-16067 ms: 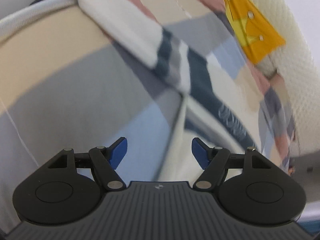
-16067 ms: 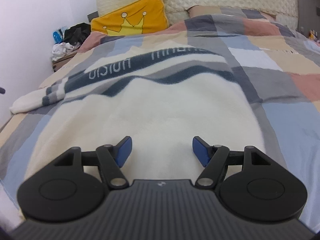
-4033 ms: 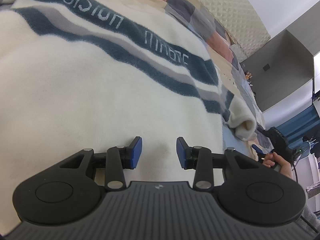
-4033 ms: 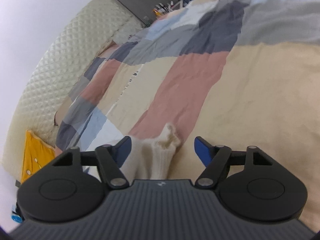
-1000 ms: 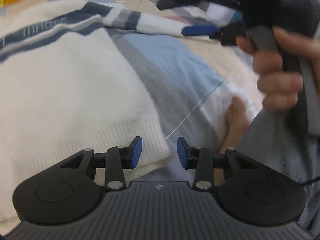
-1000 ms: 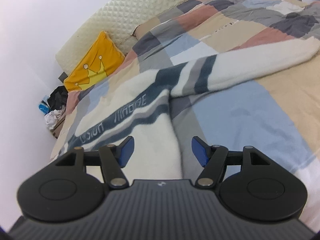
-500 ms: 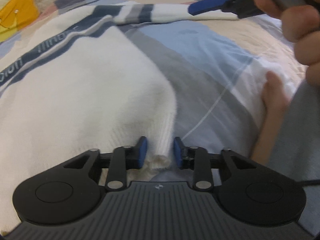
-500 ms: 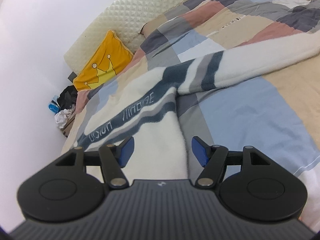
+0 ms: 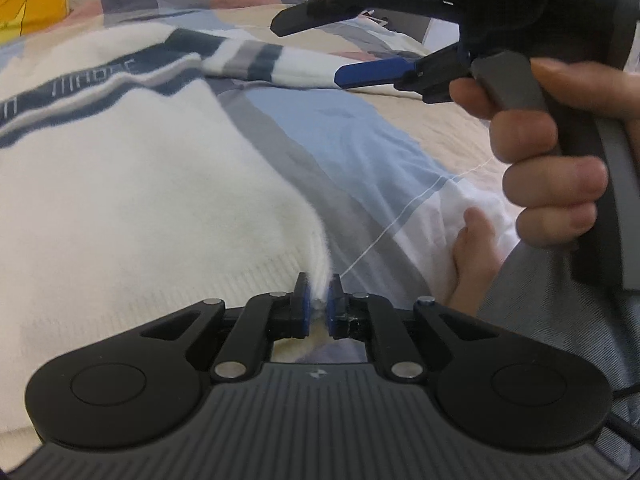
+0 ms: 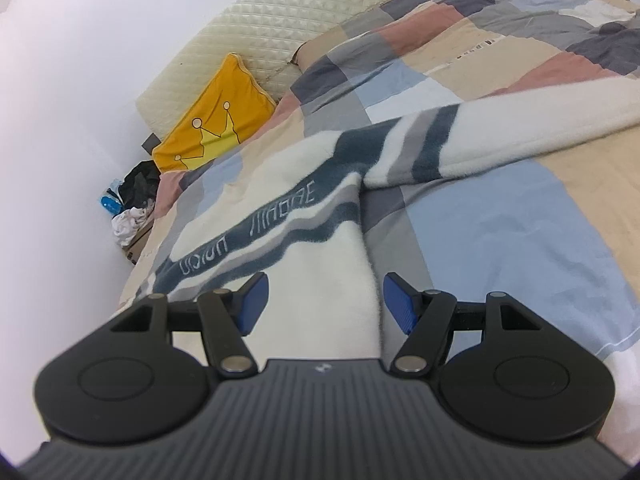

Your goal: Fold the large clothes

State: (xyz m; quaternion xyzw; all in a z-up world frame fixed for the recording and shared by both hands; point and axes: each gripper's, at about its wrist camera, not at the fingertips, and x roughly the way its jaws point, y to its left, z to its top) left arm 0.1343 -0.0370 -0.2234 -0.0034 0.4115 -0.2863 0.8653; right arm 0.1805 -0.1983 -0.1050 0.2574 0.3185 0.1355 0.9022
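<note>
A large cream sweater [image 9: 132, 184] with navy and grey chest stripes lies spread on the bed. Its right sleeve [image 10: 520, 124] stretches out across the quilt. My left gripper [image 9: 318, 300] is shut on the sweater's ribbed hem at its near right corner; a tuft of cream knit shows between the blue pads. My right gripper [image 10: 324, 304] hovers open above the sweater's right side edge [image 10: 370, 280], pads apart and touching nothing. In the left wrist view the right gripper [image 9: 348, 48] hangs at the upper right, held by a hand [image 9: 560, 152].
A patchwork quilt [image 10: 500, 220] in blue, beige, pink and grey covers the bed. A yellow crown pillow [image 10: 212, 128] leans on the quilted headboard [image 10: 304, 20]. Clutter [image 10: 128, 200] lies by the wall on the left. A foot [image 9: 472, 248] and a grey trouser leg [image 9: 540, 320] are near right.
My left gripper has closed from apart onto the sweater's hem corner. The right gripper has stayed open and almost still.
</note>
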